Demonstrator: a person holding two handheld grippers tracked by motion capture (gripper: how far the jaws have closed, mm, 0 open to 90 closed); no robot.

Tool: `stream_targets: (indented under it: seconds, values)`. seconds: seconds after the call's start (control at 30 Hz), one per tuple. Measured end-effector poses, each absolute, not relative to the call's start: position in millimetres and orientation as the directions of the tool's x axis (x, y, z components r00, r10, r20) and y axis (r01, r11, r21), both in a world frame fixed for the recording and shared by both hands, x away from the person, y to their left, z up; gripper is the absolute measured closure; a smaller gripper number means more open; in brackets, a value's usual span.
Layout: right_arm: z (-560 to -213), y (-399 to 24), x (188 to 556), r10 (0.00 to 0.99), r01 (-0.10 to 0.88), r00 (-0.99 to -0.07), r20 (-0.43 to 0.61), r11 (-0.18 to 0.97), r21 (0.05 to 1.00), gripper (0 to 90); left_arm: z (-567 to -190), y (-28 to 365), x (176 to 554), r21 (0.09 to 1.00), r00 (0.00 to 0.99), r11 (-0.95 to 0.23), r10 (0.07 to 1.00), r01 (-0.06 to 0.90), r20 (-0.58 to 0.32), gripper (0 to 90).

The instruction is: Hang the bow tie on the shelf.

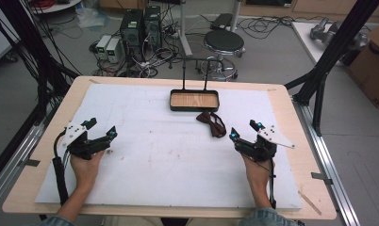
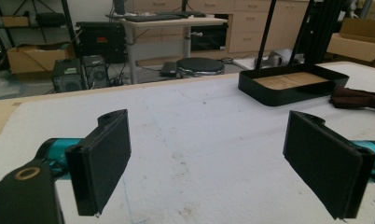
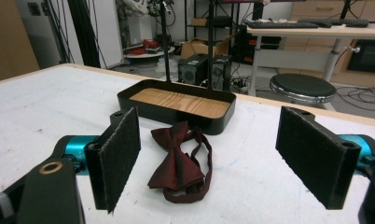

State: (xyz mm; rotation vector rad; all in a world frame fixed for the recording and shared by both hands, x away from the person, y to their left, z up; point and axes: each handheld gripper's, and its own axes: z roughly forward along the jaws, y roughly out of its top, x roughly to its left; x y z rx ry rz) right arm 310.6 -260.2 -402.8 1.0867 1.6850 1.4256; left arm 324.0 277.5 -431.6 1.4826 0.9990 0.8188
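Right gripper [image 3: 209, 161]: jaws stand wide apart, nothing between the pads, nothing held. In the right gripper view the dark red fabric bow tie with its looped strap [image 3: 181, 163] lies flat on the white foam table mat [image 3: 50, 102], ahead of the jaws and in line with the gap, nearer the jaw at that view's left; no pad touches it. Seen from above, the right gripper [image 1: 244, 131] sits near the bow tie [image 1: 212, 123], on its right and a little toward the person.

Left gripper [image 2: 206, 165]: jaws also wide open and empty over bare mat. From above, the left gripper [image 1: 102, 127] lies well apart from the bow tie, far to its left.

The black rectangular tray with a wood-grain floor [image 1: 194, 107] lies just beyond the bow tie, on the far side from the person; tie and tray wall look touching or nearly so, cannot tell which. A thin black stand [image 1: 197, 70] rises behind the tray.
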Motion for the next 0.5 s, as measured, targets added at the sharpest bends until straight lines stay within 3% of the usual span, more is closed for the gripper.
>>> stream_targets:
  seconds: [0.5]
  values:
    - [-402.7,-260.1,309.2,0.900,0.172,-0.435,0.023,0.058,0.983,21.1,-432.0,274.8,324.7,0.990,0.419,-0.032,0.907,0.137,-0.029,15.4]
